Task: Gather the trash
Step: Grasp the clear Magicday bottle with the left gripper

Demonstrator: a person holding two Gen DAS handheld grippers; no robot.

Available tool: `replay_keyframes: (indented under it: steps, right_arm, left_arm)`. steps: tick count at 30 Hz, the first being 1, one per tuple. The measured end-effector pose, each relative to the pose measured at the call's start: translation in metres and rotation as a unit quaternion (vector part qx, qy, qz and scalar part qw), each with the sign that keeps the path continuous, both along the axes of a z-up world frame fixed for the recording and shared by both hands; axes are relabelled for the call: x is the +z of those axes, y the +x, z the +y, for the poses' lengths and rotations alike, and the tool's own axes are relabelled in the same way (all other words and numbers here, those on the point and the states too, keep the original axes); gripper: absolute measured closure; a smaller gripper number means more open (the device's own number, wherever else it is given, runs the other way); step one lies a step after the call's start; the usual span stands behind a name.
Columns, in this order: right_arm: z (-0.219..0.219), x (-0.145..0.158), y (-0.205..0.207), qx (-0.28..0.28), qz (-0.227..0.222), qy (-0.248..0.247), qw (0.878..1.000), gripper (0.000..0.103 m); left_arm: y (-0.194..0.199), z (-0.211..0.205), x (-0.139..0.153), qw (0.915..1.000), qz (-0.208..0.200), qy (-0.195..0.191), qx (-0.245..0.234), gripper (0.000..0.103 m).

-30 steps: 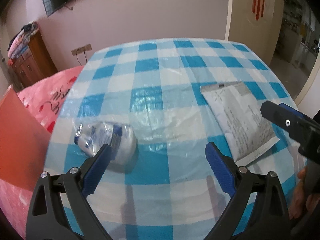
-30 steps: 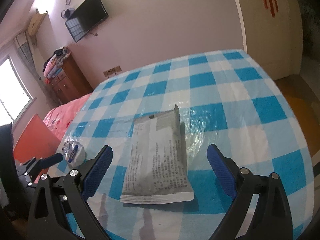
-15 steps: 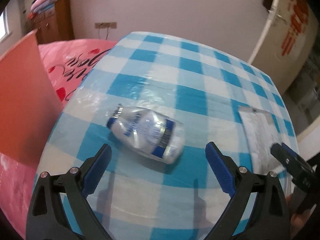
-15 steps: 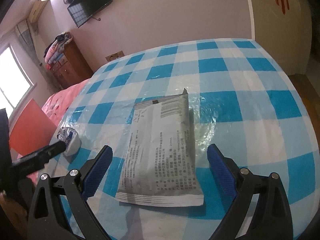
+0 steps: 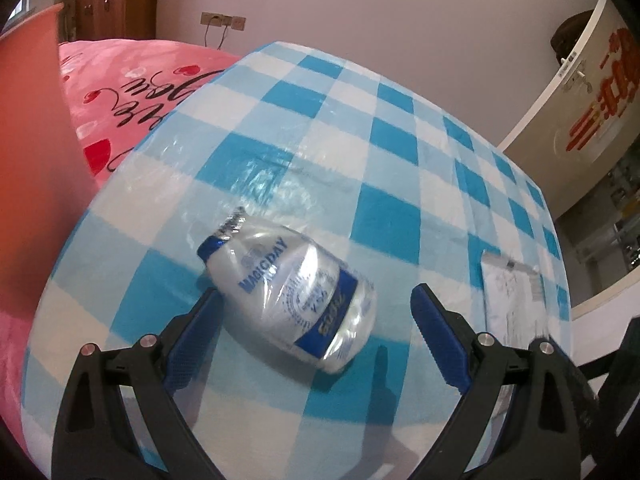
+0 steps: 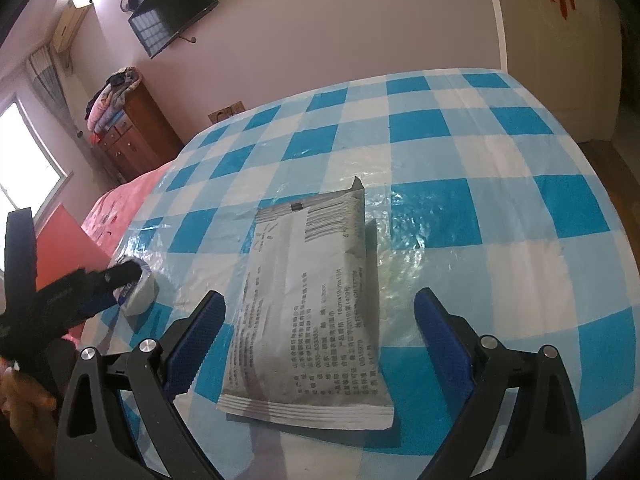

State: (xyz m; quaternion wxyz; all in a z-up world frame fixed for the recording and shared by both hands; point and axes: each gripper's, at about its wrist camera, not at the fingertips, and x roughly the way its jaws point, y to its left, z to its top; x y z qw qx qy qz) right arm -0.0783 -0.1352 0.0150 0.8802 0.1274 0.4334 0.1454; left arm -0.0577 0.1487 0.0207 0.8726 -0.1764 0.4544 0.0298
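Observation:
A white plastic bottle with blue label bands (image 5: 290,286) lies on its side on the blue-and-white checked tablecloth (image 5: 380,168). My left gripper (image 5: 316,312) is open, its jaws on either side of the bottle's lower end. A flat grey printed packet (image 6: 310,300) lies on the cloth; my right gripper (image 6: 320,320) is open with the packet's near half between its jaws. The bottle also shows in the right wrist view (image 6: 138,290), partly hidden by the left gripper. The packet's far end shows in the left wrist view (image 5: 512,292).
A red board (image 5: 32,140) stands at the table's left edge, with a pink bedspread (image 5: 132,72) behind it. A wooden cabinet (image 6: 136,136) and a wall TV (image 6: 172,14) stand at the back. A white door (image 6: 560,48) is at the right.
My left gripper has swung left and moved in on the bottle, which now lies between its jaws. My right gripper has moved forward over the packet.

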Motion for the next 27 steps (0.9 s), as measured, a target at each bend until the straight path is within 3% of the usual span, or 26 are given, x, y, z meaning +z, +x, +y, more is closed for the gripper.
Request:
replay_keyframes:
  steps: [6,13,17,19,27]
  right_arm:
    - [-0.002,0.0,0.001,0.002,-0.001,0.008,1.0,0.009]
    - [0.005,0.0,0.001,0.012,-0.005,-0.001,1.0,0.009]
    - [0.011,0.001,0.0,0.015,-0.009,-0.02,1.0,0.009]
    - [0.016,0.001,0.0,0.018,-0.009,-0.03,0.999,0.009]
    - [0.026,-0.002,0.002,0.021,-0.005,-0.069,0.997,0.009]
  left_arm:
    - [0.02,-0.012,-0.001,0.9999,-0.002,0.005,-0.011,0.008]
    - [0.026,-0.036,-0.007,0.9963,0.008,0.08,-0.029,0.008]
    - [0.024,-0.042,-0.009,0.9911,0.011,0.132,-0.019,0.022]
    - [0.023,-0.044,-0.009,0.9893,0.01,0.144,-0.019,0.023]
    - [0.022,-0.042,-0.01,0.9894,0.002,0.144,-0.019,0.025]
